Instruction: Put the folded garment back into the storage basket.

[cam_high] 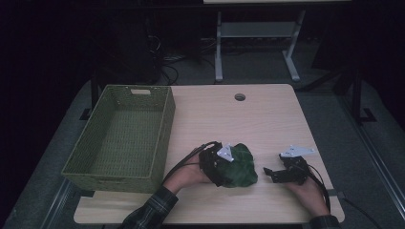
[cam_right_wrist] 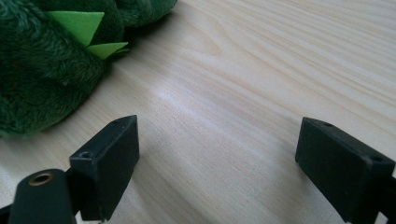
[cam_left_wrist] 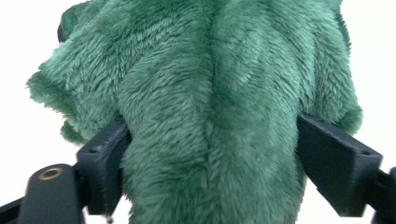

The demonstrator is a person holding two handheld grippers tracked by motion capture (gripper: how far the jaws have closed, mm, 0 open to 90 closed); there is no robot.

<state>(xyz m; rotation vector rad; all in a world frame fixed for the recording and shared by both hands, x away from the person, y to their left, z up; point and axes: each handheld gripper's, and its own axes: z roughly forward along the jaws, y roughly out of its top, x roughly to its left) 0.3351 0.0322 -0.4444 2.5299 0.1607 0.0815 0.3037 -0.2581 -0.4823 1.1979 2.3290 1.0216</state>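
Note:
A dark green plush toy [cam_high: 242, 166] lies on the wooden table [cam_high: 267, 119] near its front middle. My left gripper [cam_high: 228, 171] comes at it from the left, and its jaws are buried in the fur. In the left gripper view the plush [cam_left_wrist: 210, 84] bulges out above both jaws and is pinched between them by the left gripper [cam_left_wrist: 212, 135]. My right gripper [cam_high: 268, 172] rests low on the table just right of the toy, open, with bare wood between the jaws [cam_right_wrist: 217, 140]. The plush [cam_right_wrist: 42, 70] with light green felt spikes [cam_right_wrist: 77, 21] sits at that view's upper left.
A green woven basket [cam_high: 165, 129] stands on the left part of the table, its right wall a hand's width from the left hand. A round cable hole [cam_high: 239, 97] is near the table's back edge. A metal frame stands on the dark floor behind.

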